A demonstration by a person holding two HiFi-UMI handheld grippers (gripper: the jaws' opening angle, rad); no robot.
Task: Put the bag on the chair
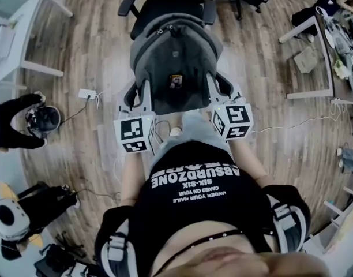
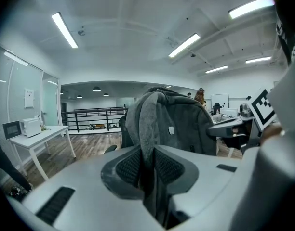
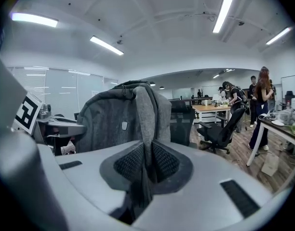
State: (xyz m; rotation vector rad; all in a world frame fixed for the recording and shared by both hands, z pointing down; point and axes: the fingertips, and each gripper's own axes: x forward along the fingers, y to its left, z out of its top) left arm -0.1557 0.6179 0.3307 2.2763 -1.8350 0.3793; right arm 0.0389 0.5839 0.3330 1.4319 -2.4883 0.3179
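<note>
Grey bag [image 1: 173, 56]: fabric backpack, upright, hung by its two shoulder straps directly over the seat of the black chair [image 1: 156, 13]; cannot tell whether it touches the seat.
Bag labels: small pale badge [image 2: 170, 130] on the bag's outer face, too small to read; small dark-and-orange tag [image 1: 175, 81] low on the side facing the head view, print unreadable.
Left gripper [image 2: 147, 163]: ribbed dark pads pinching one grey shoulder strap [image 2: 148, 124], fabric squeezed flat between them.
Right gripper [image 3: 146, 163]: pads clamped the same way on the other strap [image 3: 143, 121].
Marker cubes: white, one on each gripper, [image 1: 135, 134] and [image 1: 233, 120], printed with black square codes, no letters.
Chair: office type with armrests, standing on the wood floor [image 1: 90, 51] just beyond the person.
Shirt print [image 1: 194, 178]: white capitals on a black top, upside down in the head view, reading "ABSURDZONE", "SIX-SIX", then smaller "CAKED ON YOUR" and "UNDER YOUR", last word unclear.
Left of scene: black-gloved hand [image 1: 9, 126] holding a round device [image 1: 45, 120]; white table [image 2: 44, 138] bearing a microwave [image 2: 30, 126].
Right of scene: several people [image 3: 261, 105] standing by desks, well apart from the bag.
</note>
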